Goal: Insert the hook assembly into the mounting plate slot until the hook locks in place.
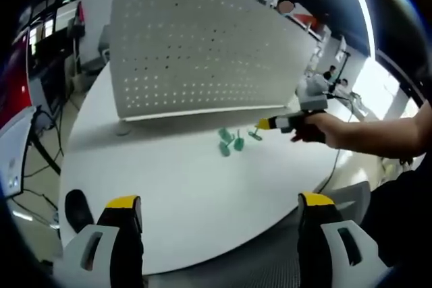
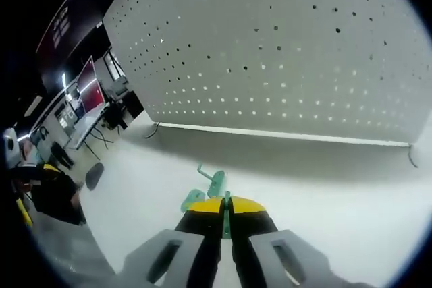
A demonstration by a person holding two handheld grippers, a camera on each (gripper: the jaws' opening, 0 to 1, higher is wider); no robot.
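The white perforated mounting plate (image 1: 202,45) stands upright across the back of a round white table (image 1: 182,187). Several green hook pieces (image 1: 229,141) lie on the table in front of it. My left gripper (image 1: 219,202) is held back at the near table edge, open wide with nothing between its jaws. A hand brings my right gripper (image 1: 263,125) in from the right, down at the hooks. In the right gripper view, the right gripper (image 2: 226,202) is shut on a thin green hook piece (image 2: 227,220). Two more green hooks (image 2: 212,180) lie just ahead, below the plate (image 2: 283,52).
The table's curved edge (image 1: 223,254) runs close in front of my left jaws, with grey floor beyond. A dark object (image 1: 76,210) sits at the near left rim. Desks, screens and cables stand at the left (image 1: 27,99). A person in dark clothes (image 2: 50,197) is off the table's side.
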